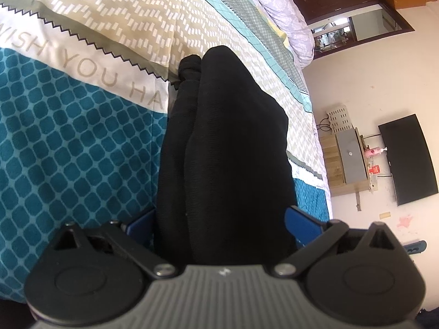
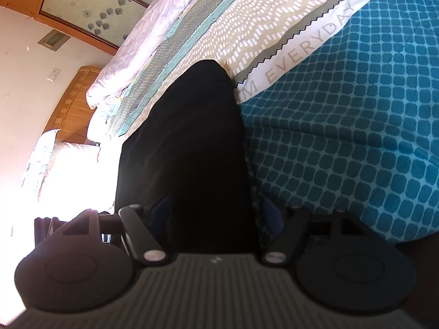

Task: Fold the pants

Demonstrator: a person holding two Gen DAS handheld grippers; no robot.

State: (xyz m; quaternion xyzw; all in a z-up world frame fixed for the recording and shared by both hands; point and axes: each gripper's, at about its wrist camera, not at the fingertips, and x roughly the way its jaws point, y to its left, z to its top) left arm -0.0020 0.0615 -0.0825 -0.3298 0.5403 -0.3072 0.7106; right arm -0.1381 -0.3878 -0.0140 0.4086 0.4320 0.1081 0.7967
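The black pants (image 1: 227, 148) hang bunched from my left gripper (image 1: 219, 219), which is shut on the fabric; the cloth covers the blue fingers (image 1: 299, 220) almost fully. The pants stretch forward over the patterned bedspread (image 1: 82, 142). In the right wrist view the same black pants (image 2: 192, 150) fill the space between the blue fingers (image 2: 270, 213) of my right gripper (image 2: 214, 211), which is shut on them. Both grippers hold the pants lifted above the bed.
A lilac quilt (image 1: 285, 13) lies rolled at the far side of the bed. A wall shelf (image 1: 348, 159) and a black screen (image 1: 406, 159) are on the wall. A wooden headboard (image 2: 74, 104) and pillows (image 2: 68, 161) are at the left in the right wrist view.
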